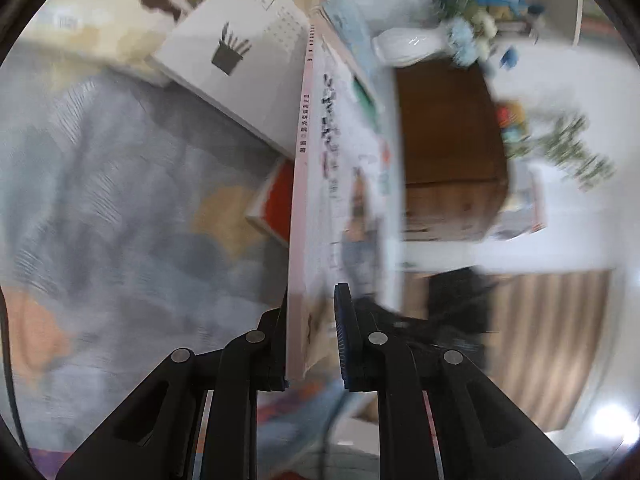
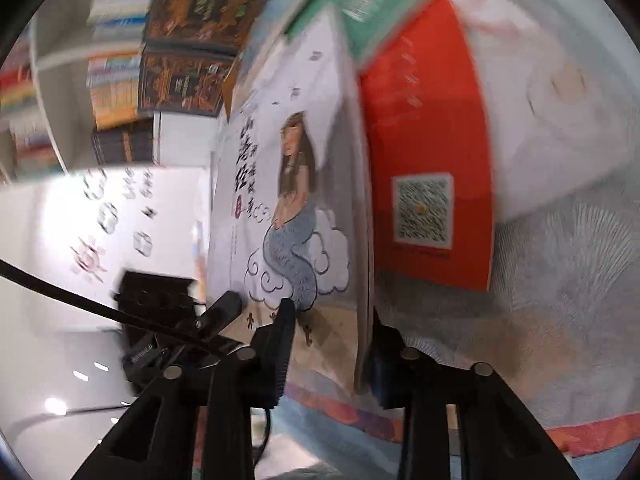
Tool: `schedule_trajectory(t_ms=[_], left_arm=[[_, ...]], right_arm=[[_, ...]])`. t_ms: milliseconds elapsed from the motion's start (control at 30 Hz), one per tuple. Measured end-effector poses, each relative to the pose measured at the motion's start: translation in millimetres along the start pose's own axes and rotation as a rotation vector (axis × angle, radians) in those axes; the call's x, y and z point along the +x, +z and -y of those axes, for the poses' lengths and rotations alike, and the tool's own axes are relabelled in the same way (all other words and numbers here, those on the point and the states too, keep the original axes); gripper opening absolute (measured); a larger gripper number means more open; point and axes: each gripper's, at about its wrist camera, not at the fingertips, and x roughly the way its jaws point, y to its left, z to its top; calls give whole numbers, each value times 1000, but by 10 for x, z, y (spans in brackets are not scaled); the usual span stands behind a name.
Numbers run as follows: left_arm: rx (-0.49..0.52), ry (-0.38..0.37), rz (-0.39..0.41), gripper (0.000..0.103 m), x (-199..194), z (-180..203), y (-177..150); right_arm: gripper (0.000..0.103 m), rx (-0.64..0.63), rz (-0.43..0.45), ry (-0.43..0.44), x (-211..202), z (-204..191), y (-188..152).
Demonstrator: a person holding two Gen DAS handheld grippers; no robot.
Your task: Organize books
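Both my left claw (image 1: pixel 312 344) and right claw (image 2: pixel 330 344) are clamped on the mermaid book (image 2: pixel 288 208), its long axis running toward twelve o'clock.

A book (image 1: pixel 320 184) stood on edge between the left gripper's (image 1: pixel 312 344) fingers, reaching ahead of them. Left of it, ahead, a second book (image 1: pixel 244 64) lay flat on the rug (image 1: pixel 100 200); a vase (image 1: pixel 404 46) lay ahead to the right.
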Motion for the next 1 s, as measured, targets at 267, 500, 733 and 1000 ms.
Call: schedule_trajectory(t_ms=[267, 500, 733, 1000], left_arm=[[304, 305, 95, 13, -90, 600, -112], [459, 306, 96, 13, -258, 780, -131], [472, 225, 119, 13, -737, 679, 2], [479, 197, 193, 16, -1315, 469, 268]], right_arm=[[29, -336, 50, -336, 83, -605, -198], [30, -514, 75, -515, 167, -1020, -366], [31, -637, 168, -604, 280, -1620, -562], [31, -700, 217, -595, 743, -2338, -581]])
